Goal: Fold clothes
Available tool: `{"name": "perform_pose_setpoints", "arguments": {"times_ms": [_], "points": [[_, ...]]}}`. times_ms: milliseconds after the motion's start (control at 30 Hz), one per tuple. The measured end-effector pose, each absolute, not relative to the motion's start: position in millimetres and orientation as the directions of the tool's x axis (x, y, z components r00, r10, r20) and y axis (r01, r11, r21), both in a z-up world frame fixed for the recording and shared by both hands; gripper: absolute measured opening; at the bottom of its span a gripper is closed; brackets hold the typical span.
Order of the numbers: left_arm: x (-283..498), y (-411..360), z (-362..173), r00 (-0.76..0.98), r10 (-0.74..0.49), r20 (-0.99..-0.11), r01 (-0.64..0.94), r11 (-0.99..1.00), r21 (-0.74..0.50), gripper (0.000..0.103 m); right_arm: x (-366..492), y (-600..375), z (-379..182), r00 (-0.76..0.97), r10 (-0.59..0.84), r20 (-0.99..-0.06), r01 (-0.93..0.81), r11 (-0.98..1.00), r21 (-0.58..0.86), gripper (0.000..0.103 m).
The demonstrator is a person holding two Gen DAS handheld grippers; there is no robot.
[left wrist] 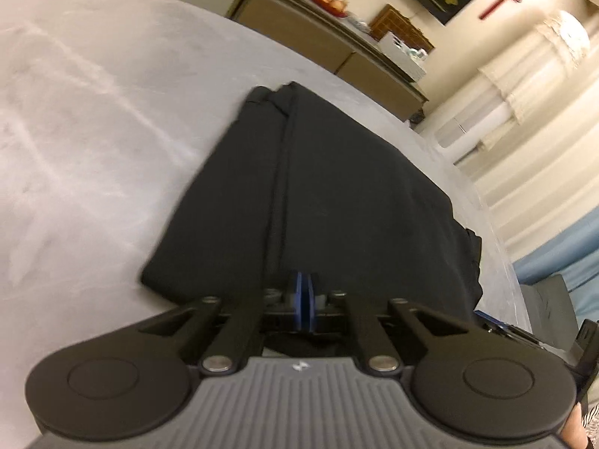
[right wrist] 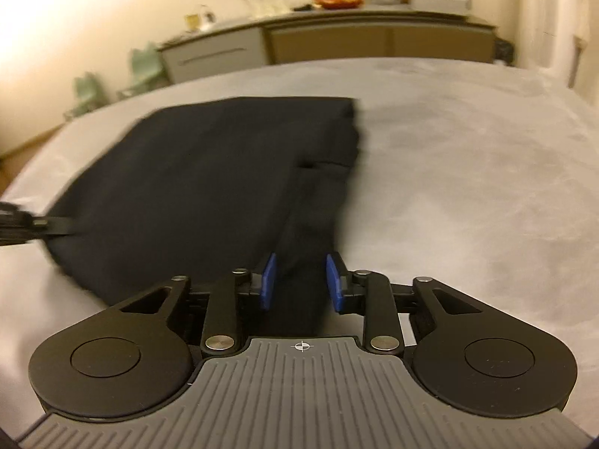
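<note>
A black garment [left wrist: 329, 187] lies folded in layers on a grey bed [left wrist: 93, 131]. My left gripper [left wrist: 304, 292] is at its near edge with the blue pads pressed together; black cloth sits right at the pads, so it looks shut on the garment's edge. In the right wrist view the same garment [right wrist: 209, 176] spreads to the left. My right gripper [right wrist: 301, 280] has its blue pads apart, with a fold of the black cloth lying between them. The left gripper's linkage [right wrist: 22, 224] shows at the garment's left edge.
The grey bed [right wrist: 468, 172] stretches wide to the right. A long low cabinet [right wrist: 337, 41] with bowls, glasses and boxes on it stands past the far edge. Pale curtains [left wrist: 524, 119] and a blue surface [left wrist: 569, 254] lie to the right of the bed.
</note>
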State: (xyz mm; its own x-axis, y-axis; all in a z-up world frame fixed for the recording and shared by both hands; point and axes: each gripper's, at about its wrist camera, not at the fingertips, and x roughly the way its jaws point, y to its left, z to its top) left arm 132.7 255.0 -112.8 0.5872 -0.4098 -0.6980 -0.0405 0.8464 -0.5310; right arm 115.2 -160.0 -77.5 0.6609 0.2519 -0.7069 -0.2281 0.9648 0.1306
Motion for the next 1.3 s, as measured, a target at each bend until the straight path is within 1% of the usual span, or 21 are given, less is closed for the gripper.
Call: {"name": "perform_pose_setpoints", "arguments": {"times_ms": [33, 67, 100, 167, 233, 333, 367, 400, 467, 533, 600, 767, 800, 833, 900, 967, 1000, 1100, 1200, 1267, 1300], "points": [[129, 254, -107, 0.597, -0.398, -0.696, -0.038, 0.853, -0.52, 0.006, 113, -165, -70, 0.686, 0.228, -0.69, -0.196, 0.972, 0.126, 0.04], [124, 251, -100, 0.611, -0.384, -0.692, -0.031, 0.862, -0.506, 0.015, 108, -168, -61, 0.714, 0.208, -0.669, -0.174, 0.978, 0.118, 0.034], [120, 249, -93, 0.625, -0.371, -0.687, -0.025, 0.87, -0.492, 0.027, 96, -165, -48, 0.752, 0.208, -0.626, -0.199, 0.976, 0.086, 0.034], [114, 231, -78, 0.657, -0.388, -0.647, 0.077, 0.887, -0.455, 0.031, 69, -144, -31, 0.791, 0.257, -0.555, -0.294, 0.956, 0.024, 0.034], [114, 207, -74, 0.639, -0.432, -0.637, 0.175, 0.888, -0.426, 0.032, 49, -113, -30, 0.769, 0.353, -0.534, -0.427, 0.904, -0.017, 0.033], [119, 187, -92, 0.593, -0.406, -0.695, 0.2, 0.911, -0.361, 0.033, 41, -73, -53, 0.713, 0.4, -0.576, -0.548, 0.83, -0.102, 0.037], [121, 191, -98, 0.593, -0.39, -0.704, 0.186, 0.917, -0.352, 0.022, 44, -76, -61, 0.709, 0.389, -0.589, -0.544, 0.833, -0.105, 0.039], [122, 194, -104, 0.592, -0.375, -0.713, 0.173, 0.924, -0.342, 0.01, 47, -78, -70, 0.704, 0.377, -0.602, -0.539, 0.835, -0.107, 0.046], [124, 211, -106, 0.586, -0.374, -0.719, 0.135, 0.92, -0.369, 0.011, 52, -91, -76, 0.69, 0.366, -0.625, -0.513, 0.856, -0.065, 0.057], [121, 226, -104, 0.589, -0.362, -0.723, 0.104, 0.921, -0.376, 0.009, 53, -106, -71, 0.671, 0.363, -0.646, -0.495, 0.868, -0.027, 0.057], [117, 237, -104, 0.595, -0.338, -0.729, 0.087, 0.929, -0.36, 0.01, 48, -115, -72, 0.673, 0.343, -0.656, -0.49, 0.87, -0.048, 0.058], [115, 255, -106, 0.589, -0.346, -0.73, 0.046, 0.917, -0.397, 0.01, 48, -146, -79, 0.653, 0.294, -0.698, -0.428, 0.904, -0.019, 0.059], [114, 254, -103, 0.584, -0.343, -0.735, 0.036, 0.916, -0.399, 0.01, 48, -150, -79, 0.658, 0.277, -0.7, -0.414, 0.91, -0.029, 0.056], [113, 251, -99, 0.583, -0.337, -0.739, 0.032, 0.919, -0.393, 0.012, 47, -154, -77, 0.667, 0.258, -0.699, -0.4, 0.915, -0.044, 0.055], [105, 244, -82, 0.616, -0.341, -0.71, 0.075, 0.923, -0.379, 0.033, 42, -164, -65, 0.717, 0.199, -0.668, -0.345, 0.934, -0.091, 0.05], [101, 229, -69, 0.64, -0.369, -0.674, 0.159, 0.922, -0.354, 0.039, 31, -162, -45, 0.794, 0.153, -0.589, -0.282, 0.95, -0.133, 0.048], [103, 218, -68, 0.632, -0.387, -0.671, 0.194, 0.918, -0.346, 0.04, 25, -154, -37, 0.813, 0.177, -0.555, -0.303, 0.942, -0.143, 0.048], [114, 188, -75, 0.577, -0.432, -0.693, 0.259, 0.902, -0.346, 0.041, 22, -118, -35, 0.772, 0.313, -0.553, -0.455, 0.879, -0.138, 0.051], [129, 172, -87, 0.559, -0.412, -0.719, 0.244, 0.911, -0.331, 0.043, 41, -83, -62, 0.684, 0.346, -0.642, -0.578, 0.795, -0.187, 0.047], [139, 166, -95, 0.558, -0.394, -0.731, 0.222, 0.919, -0.326, 0.044, 64, -84, -75, 0.654, 0.327, -0.682, -0.58, 0.796, -0.174, 0.054], [145, 163, -97, 0.566, -0.393, -0.725, 0.219, 0.919, -0.327, 0.044, 76, -89, -74, 0.644, 0.325, -0.693, -0.562, 0.816, -0.139, 0.054]]}}
